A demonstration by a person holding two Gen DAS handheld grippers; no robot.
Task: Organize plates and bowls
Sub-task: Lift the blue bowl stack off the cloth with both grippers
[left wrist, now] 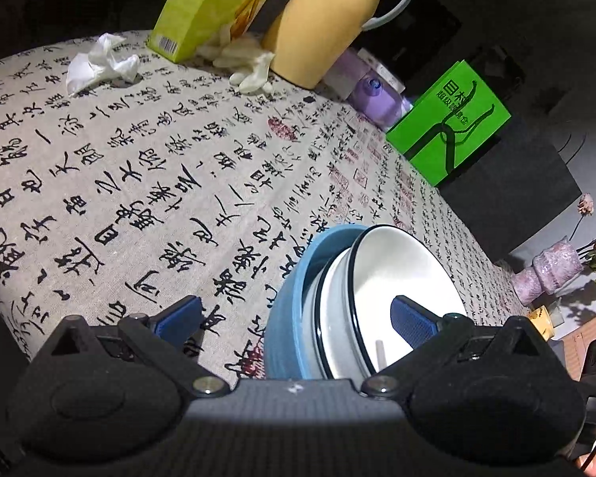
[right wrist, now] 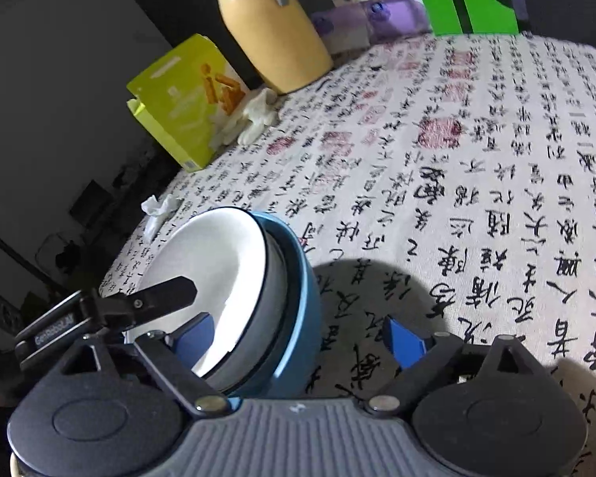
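A white bowl (left wrist: 381, 290) with a dark rim sits nested in a blue bowl (left wrist: 294, 278) on the table (left wrist: 139, 167), whose cloth is printed with calligraphy. Left tool (left wrist: 294, 318) and right tool (right wrist: 298, 338) both gape wide, straddling the stack. Behind: yellow jug (left wrist: 329, 20), yellow-green box (left wrist: 210, 4), crumpled tissue (left wrist: 99, 61), green bag (left wrist: 453, 123).

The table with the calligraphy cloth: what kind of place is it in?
Probably a home dining table. On the calligraphy-print tablecloth stand a yellow thermos jug with a grey handle, a yellow-green snack box and a black-rimmed white bowl nested in a blue bowl.
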